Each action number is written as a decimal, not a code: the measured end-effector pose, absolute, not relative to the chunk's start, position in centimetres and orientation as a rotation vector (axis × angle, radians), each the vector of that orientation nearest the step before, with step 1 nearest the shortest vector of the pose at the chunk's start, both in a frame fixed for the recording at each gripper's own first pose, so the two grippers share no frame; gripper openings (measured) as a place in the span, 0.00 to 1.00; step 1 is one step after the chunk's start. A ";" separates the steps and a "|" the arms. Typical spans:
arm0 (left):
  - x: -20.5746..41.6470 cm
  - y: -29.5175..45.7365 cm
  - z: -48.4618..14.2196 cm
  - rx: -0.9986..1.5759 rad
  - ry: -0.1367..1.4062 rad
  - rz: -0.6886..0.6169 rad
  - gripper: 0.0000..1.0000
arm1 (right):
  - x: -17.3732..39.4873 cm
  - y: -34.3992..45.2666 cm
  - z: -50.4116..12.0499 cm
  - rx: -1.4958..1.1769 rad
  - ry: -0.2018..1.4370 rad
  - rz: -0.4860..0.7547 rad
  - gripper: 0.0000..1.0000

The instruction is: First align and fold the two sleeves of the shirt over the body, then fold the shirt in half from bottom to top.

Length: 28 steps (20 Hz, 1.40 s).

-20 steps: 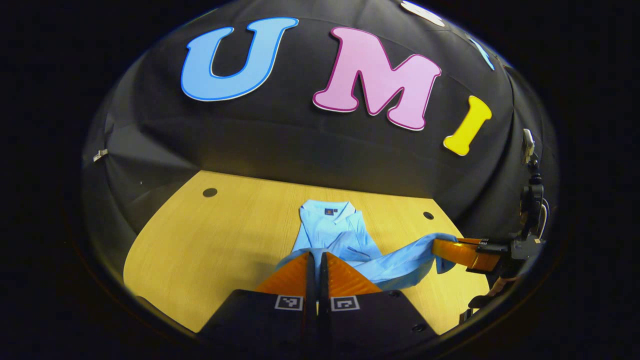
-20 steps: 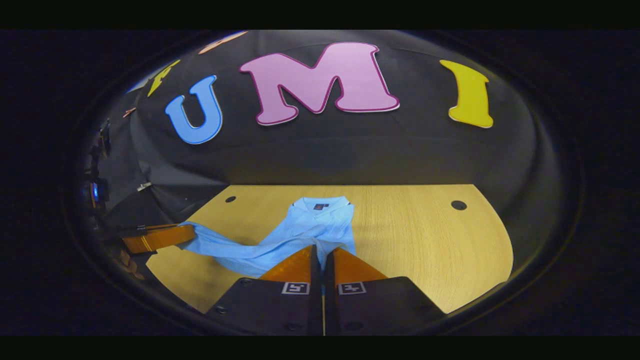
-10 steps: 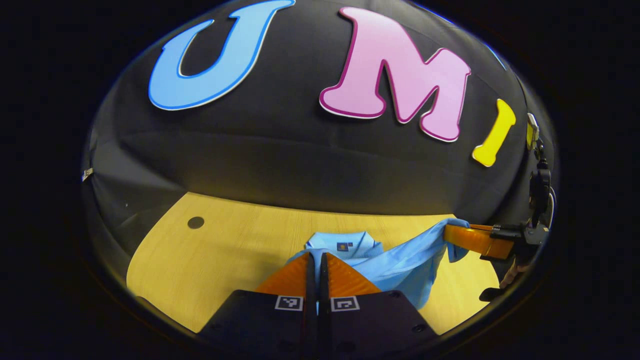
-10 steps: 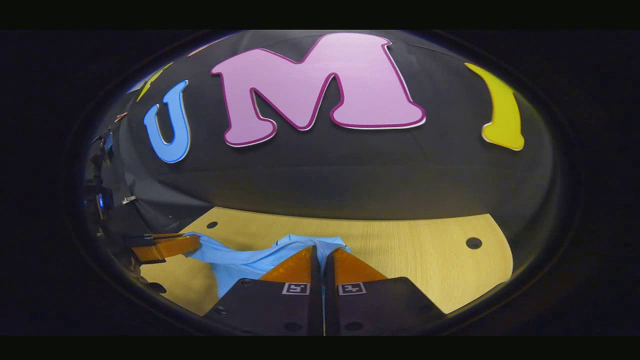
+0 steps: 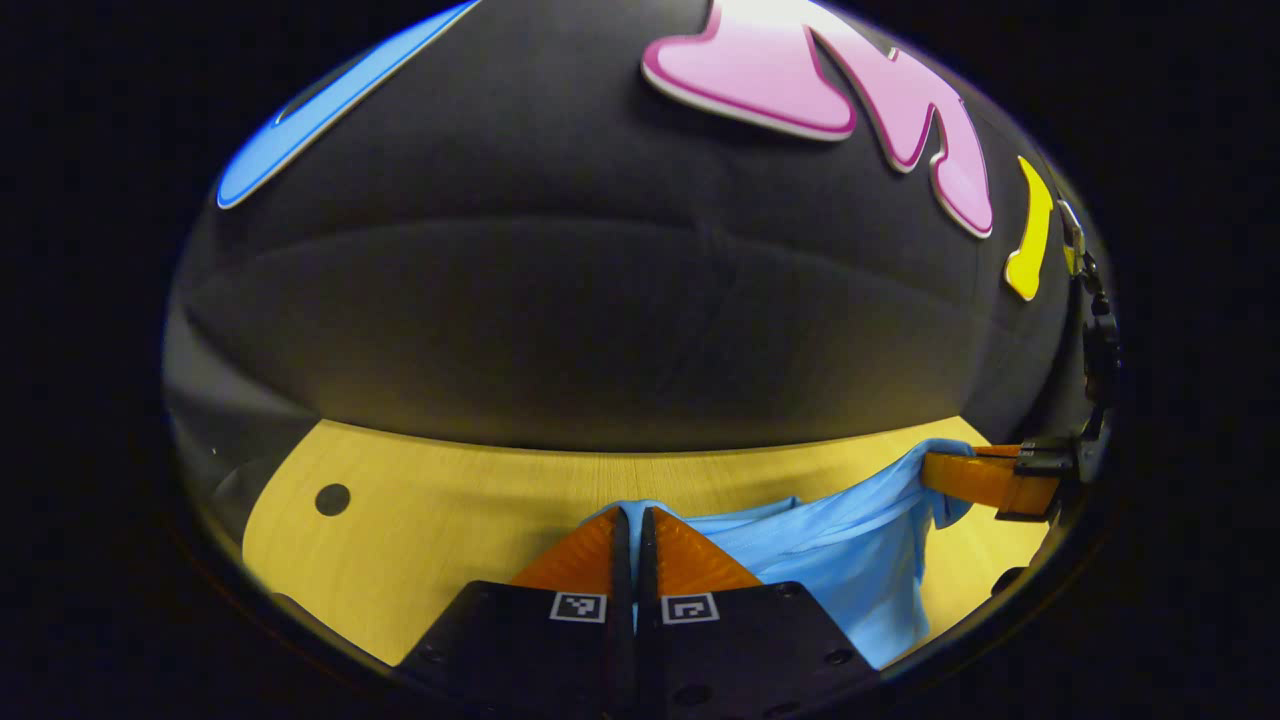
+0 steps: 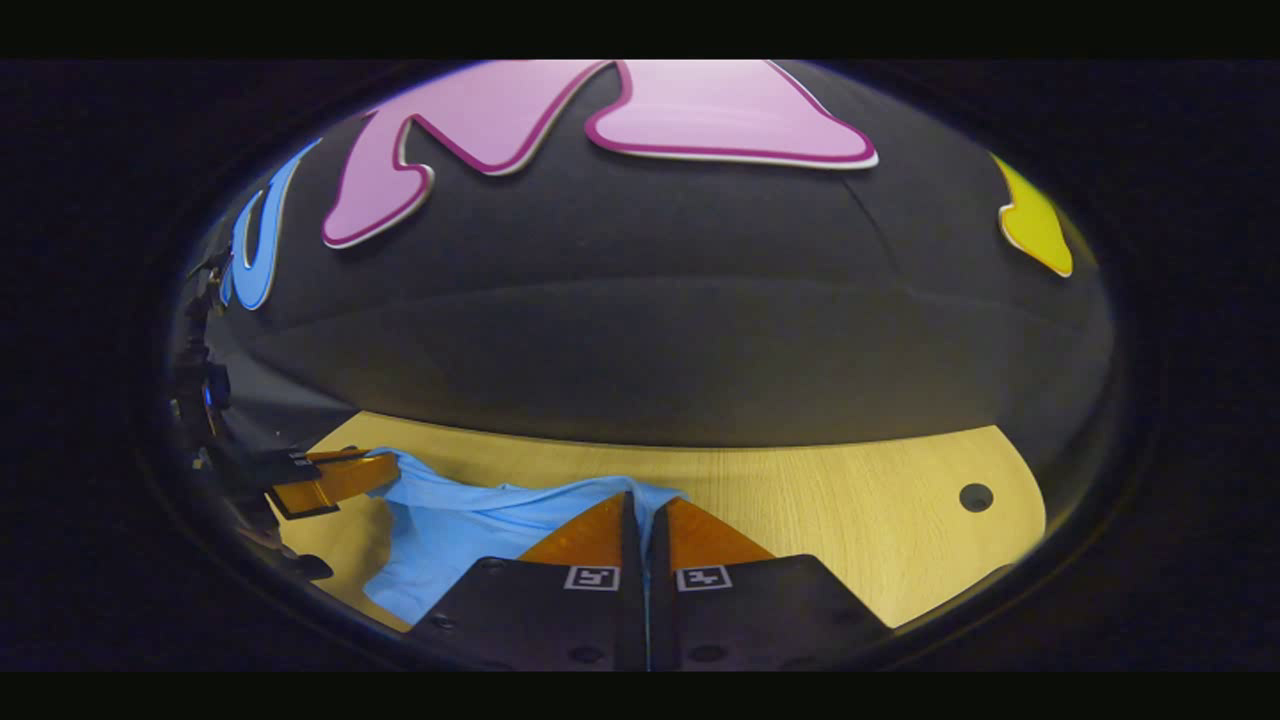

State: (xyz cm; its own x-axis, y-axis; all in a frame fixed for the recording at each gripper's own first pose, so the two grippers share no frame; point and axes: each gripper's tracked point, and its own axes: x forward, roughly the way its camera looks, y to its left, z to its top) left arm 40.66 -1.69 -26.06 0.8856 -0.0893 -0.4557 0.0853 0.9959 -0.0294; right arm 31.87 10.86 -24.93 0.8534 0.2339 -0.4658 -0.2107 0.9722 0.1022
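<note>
Bare table left of the lifted shirt; booth wall close ahead.

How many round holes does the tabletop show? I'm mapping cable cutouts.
2: one hole near the table's left end in the left gripper view, one near its right end in the right gripper view; the shirt may hide others.

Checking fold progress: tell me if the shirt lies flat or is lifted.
Lifted: the shirt hangs stretched between the left gripper and right gripper, both pinching it.

dim booth, warm light pooling on the table, edges strongly fisheye-warped and slightly soft.
</note>
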 end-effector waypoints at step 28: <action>0.6 -2.7 0.9 0.005 -0.005 -0.009 0.98 | -0.1 5.7 -1.0 0.029 0.104 0.137 0.98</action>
